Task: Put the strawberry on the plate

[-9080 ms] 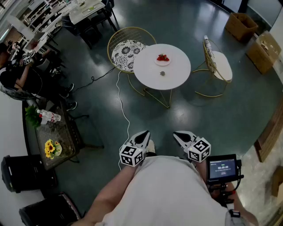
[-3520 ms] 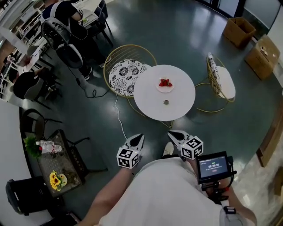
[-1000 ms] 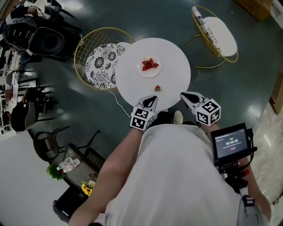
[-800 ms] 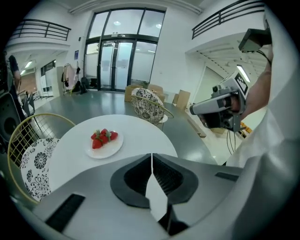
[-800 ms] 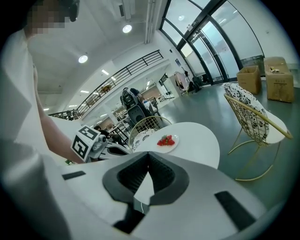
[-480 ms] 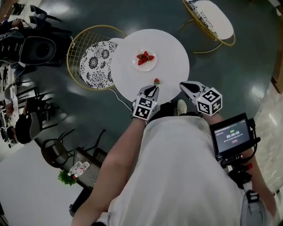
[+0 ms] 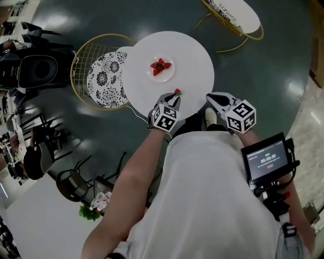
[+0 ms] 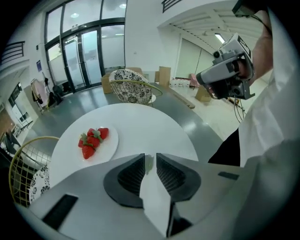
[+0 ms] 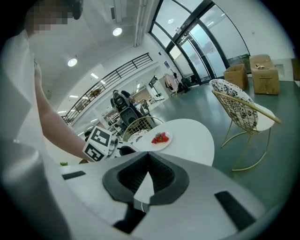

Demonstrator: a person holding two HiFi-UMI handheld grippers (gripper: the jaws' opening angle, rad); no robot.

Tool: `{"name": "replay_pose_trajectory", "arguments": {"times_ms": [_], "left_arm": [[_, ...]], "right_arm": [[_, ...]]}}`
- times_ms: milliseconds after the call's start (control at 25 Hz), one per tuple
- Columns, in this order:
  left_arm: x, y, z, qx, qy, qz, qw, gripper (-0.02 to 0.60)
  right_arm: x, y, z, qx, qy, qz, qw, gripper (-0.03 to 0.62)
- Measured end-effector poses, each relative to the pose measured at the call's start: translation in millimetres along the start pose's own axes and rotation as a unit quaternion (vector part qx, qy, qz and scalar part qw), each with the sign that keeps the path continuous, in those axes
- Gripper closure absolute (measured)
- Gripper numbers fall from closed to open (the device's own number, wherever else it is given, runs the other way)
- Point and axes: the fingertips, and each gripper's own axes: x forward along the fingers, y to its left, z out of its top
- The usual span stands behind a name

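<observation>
A white plate [image 7: 168, 71] with several strawberries [image 7: 159, 66] sits on the round white table [image 7: 195, 53]. One loose strawberry [image 7: 177, 92] lies nearer the table's near edge. My left gripper [image 7: 174, 98] reaches over that edge, its tip right at the loose strawberry. Its jaws are opening and stand a narrow gap apart. In the left gripper view [image 8: 150, 157] only a pale greenish bit shows in the gap; the plate [image 8: 110, 140] lies ahead to the left. My right gripper [image 7: 210, 96] hangs beside the table, shut and empty [image 9: 149, 155].
A gold wire chair with a patterned cushion [image 7: 103, 81] stands left of the table, a second one [image 7: 234, 11] at the far right. A black office chair [image 7: 35, 68] is further left. A small monitor [image 7: 266, 162] rides by my right arm. Cardboard boxes [image 9: 258, 66] stand by the windows.
The table has come much closer in the head view. My left gripper has moved forward over the table's edge to the loose strawberry. The right gripper keeps its place beside the table.
</observation>
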Motion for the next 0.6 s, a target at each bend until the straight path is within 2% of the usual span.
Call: {"name": "replay_pose_trajectory", "arguments": {"times_ms": [120,240,400,600], "left_arm": [[10,6,-8,0.024,0.015,-0.006,0.9996,0.525],[18,8,-8,0.047,0.034,-0.016,0.9982,0.492],[28,6,-11,0.087,0.062,-0.032,0.9938,0.479],[36,5,-17,0.116,0.095,-0.043,0.9877,0.479]], "right_arm": [[-1,-4,-11,0.008,-0.003,-0.014,1.0,0.588],[-6,-9,-14,0.016,-0.004,-0.024,1.0,0.588],[-9,-13,-16,0.024,-0.008,-0.033,0.999,0.588],[-10,-13,-19,0.031,-0.012,-0.038,0.999,0.588]]}}
